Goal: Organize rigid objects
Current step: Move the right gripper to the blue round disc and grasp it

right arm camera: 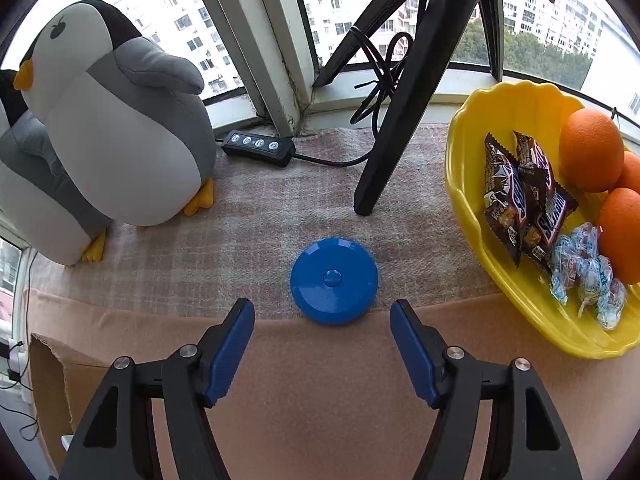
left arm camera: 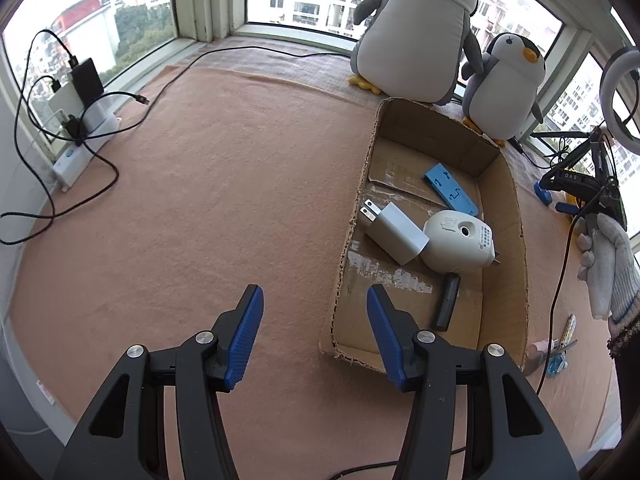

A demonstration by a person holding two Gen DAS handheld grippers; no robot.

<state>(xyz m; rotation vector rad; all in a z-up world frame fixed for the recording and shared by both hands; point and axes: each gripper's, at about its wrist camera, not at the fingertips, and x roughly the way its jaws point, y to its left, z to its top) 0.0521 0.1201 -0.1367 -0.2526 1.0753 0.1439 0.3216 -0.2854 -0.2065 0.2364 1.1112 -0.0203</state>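
In the left wrist view a shallow cardboard box lies on the pink blanket, holding a white plug adapter, a white rounded device, a blue flat piece and a dark stick. My left gripper is open and empty, just left of the box's near corner. In the right wrist view a blue round disc lies on the blanket just beyond my right gripper, which is open and empty. The box's corner shows at lower left.
Two plush penguins stand by the window. A yellow bowl with oranges and candy sits at right. A black tripod leg and cable remote lie behind the disc. Chargers and cables lie at far left.
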